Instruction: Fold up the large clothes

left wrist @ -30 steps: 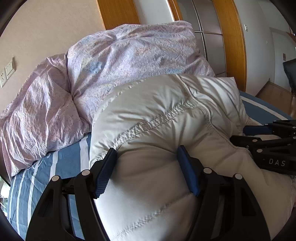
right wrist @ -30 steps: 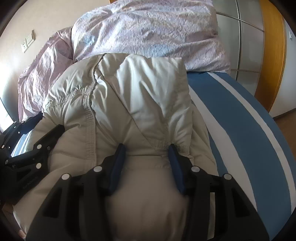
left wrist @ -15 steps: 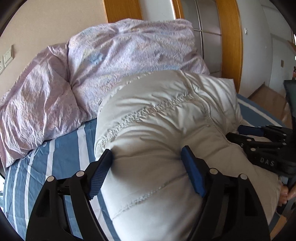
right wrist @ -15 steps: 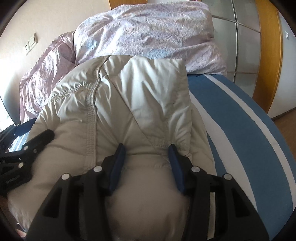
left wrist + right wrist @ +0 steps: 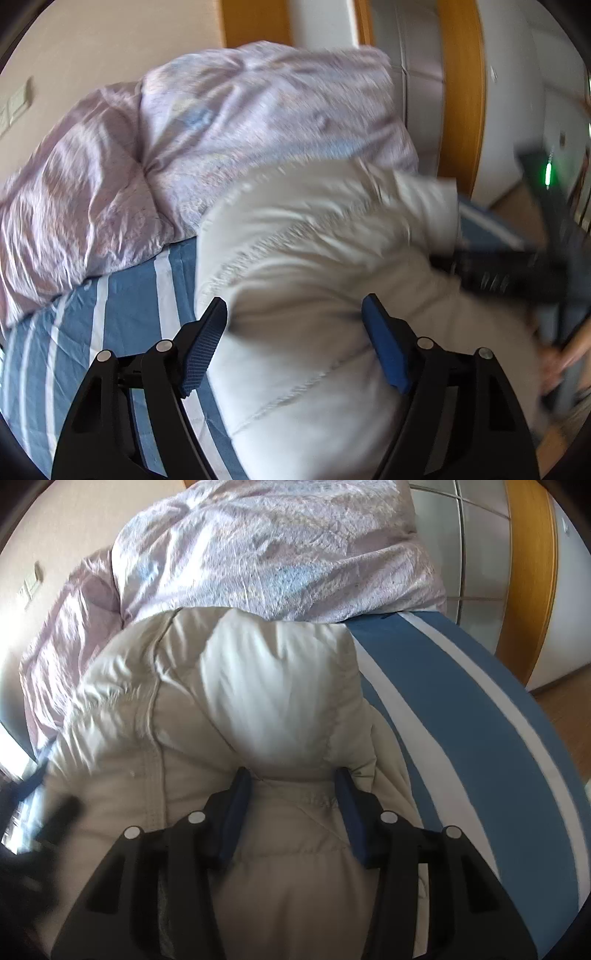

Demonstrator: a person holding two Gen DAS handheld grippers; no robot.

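**Left gripper pulls back from the padded jacket as the right keeps its pinch**

Since the earlier frames the left gripper (image 5: 293, 339) has drawn back and its fingers have spread wider; the blue left pad (image 5: 203, 349) now sits off the fabric over the striped sheet (image 5: 122, 295), while the other pad lies against the cream jacket (image 5: 314, 266), so the jaws are released and grasp nothing. The left view is smeared with motion.

Left of the jacket, the sheet's blue and white stripes show bare. Behind the jacket, the lilac duvet (image 5: 221, 129) is heaped against the wall, touching the jacket's far edge. The jacket itself lies bunched and puffy on the bed, in the middle of both views.

Right of the jacket in the left view, the right gripper (image 5: 509, 273) appears as a dark blur at the jacket's edge. In its own view, the right gripper (image 5: 293, 805) is clenched on a bulging fold of the jacket (image 5: 277, 686), padding squeezed between both pads. Further right of the jacket, the striped sheet (image 5: 461, 709) runs to the bed's edge.
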